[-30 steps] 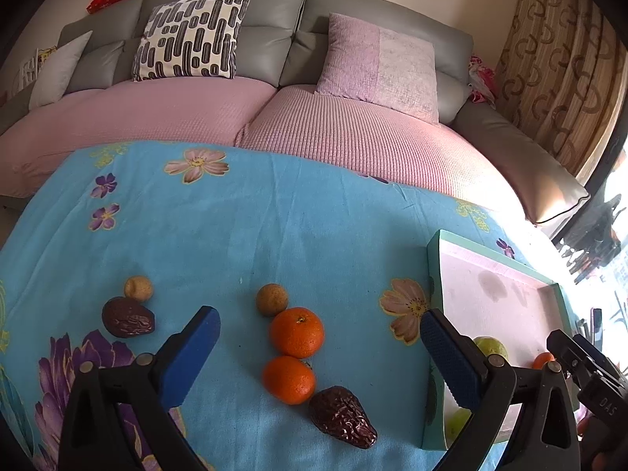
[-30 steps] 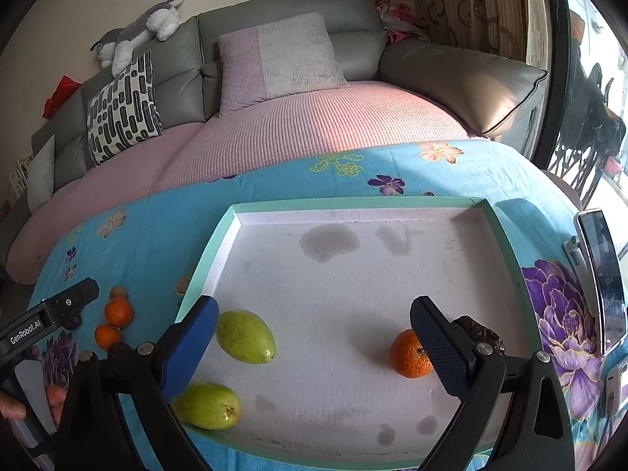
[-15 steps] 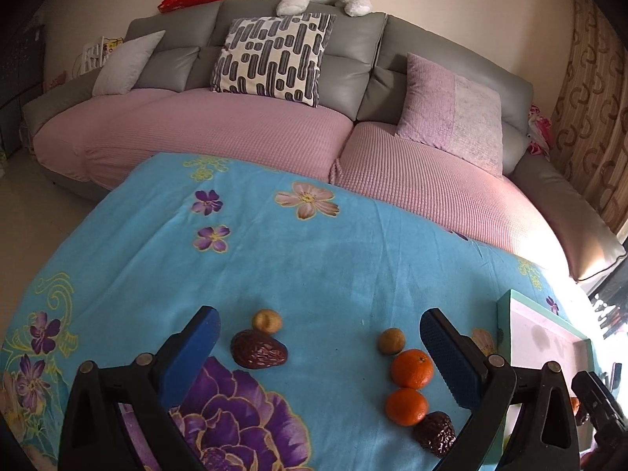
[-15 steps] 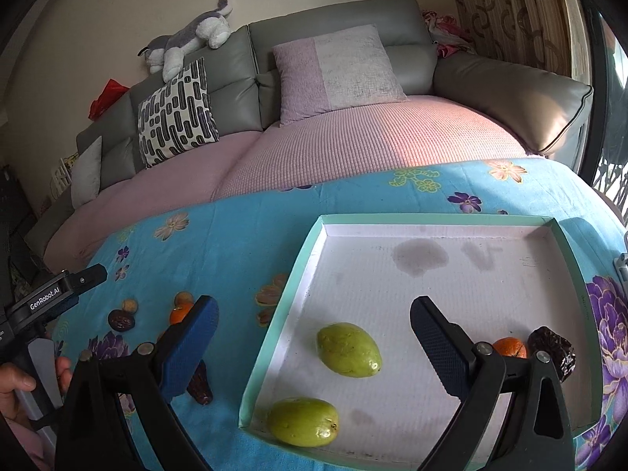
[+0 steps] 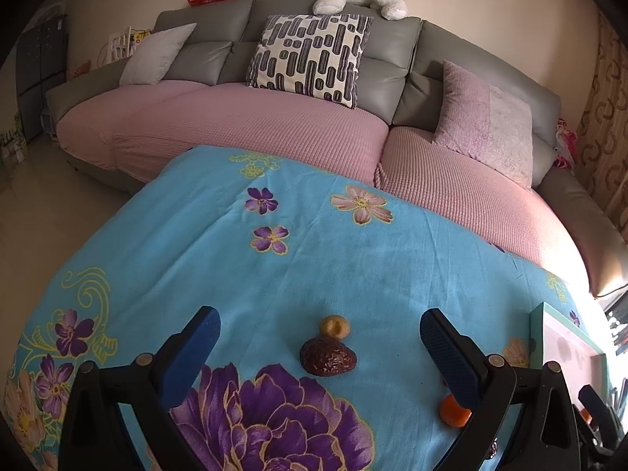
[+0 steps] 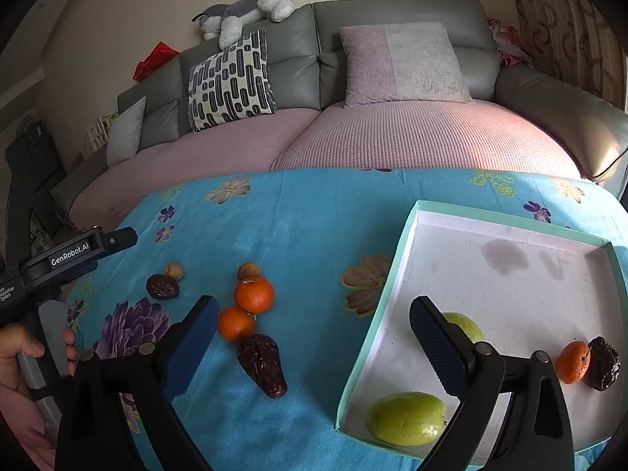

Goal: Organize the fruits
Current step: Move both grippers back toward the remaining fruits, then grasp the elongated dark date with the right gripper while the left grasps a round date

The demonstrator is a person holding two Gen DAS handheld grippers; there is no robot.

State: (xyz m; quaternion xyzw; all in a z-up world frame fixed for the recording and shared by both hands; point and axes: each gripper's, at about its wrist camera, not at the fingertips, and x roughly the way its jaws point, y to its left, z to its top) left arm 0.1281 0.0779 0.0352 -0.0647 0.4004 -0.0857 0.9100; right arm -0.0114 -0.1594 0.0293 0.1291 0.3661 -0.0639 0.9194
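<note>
My left gripper is open and hangs low over the blue flowered cloth. A dark wrinkled date and a small brown fruit lie between its fingers, untouched. An orange peeks from behind its right finger. My right gripper is open and empty, straddling the left rim of the teal tray. Left of that rim lie two oranges, a long dark date and a brown fruit. The tray holds two green fruits, an orange and a date.
A grey sofa with pink covers and cushions curves round the table's far side. The left gripper's body and the hand holding it are at the left edge of the right wrist view. Bare blue cloth stretches beyond the fruit.
My left gripper has swung left, from the orange cluster to over the date and brown fruit. My right gripper has shifted left, from over the tray to its left rim. Both stay open.
</note>
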